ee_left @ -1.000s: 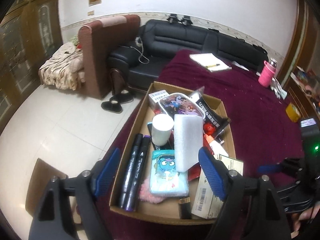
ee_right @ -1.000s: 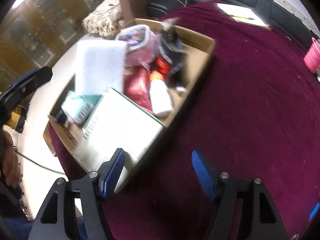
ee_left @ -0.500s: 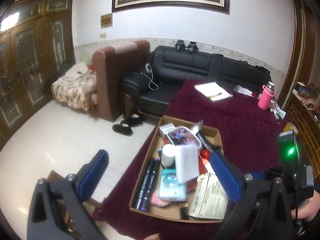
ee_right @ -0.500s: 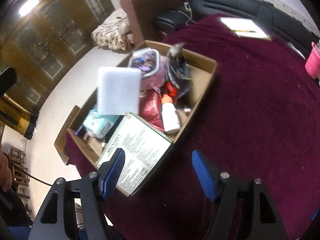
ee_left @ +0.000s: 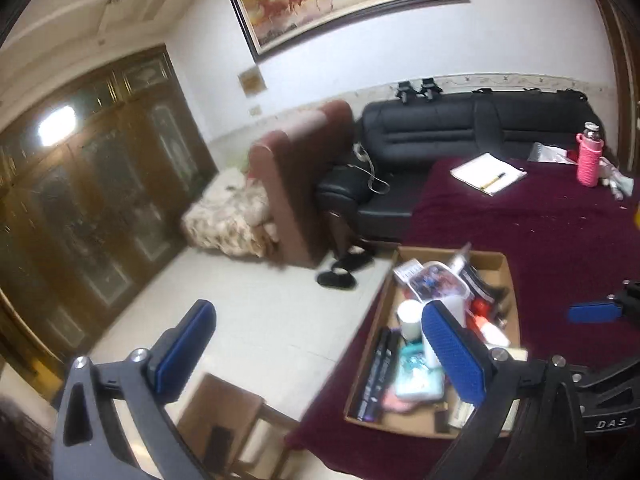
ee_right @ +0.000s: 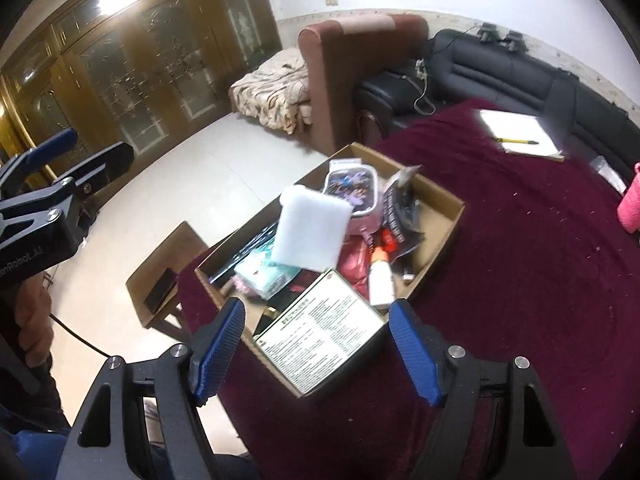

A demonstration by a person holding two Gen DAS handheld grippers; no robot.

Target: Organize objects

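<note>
The left gripper [ee_left: 316,354] hangs above the floor at the near-left corner of the worktop [ee_left: 560,248], its jaws spread as wide as they go and holding nothing; they have just been opening. Right of it the box [ee_right: 454,220] sits on the maroon cloth at the worktop's left edge, packed with 2 black markers [ee_left: 376,372] along its left wall, a teal pack [ee_right: 264,272], a white foam block [ee_right: 312,234] leaning over the middle, a printed case [ee_right: 352,186] behind it, a small white bottle [ee_right: 380,278] and a printed carton [ee_right: 320,328] jutting over the near rim. The right gripper [ee_right: 316,348] hovers over that near rim, jaws released and empty, lately widened a little, with the carton showing between them but untouched. Judging by the full box and both empty grippers held clear, the step in hand looks like a pause between picks. The next move likely calls for lowering 1 gripper onto a loose top item, perhaps the carton or foam, and closing squarely across it
</note>
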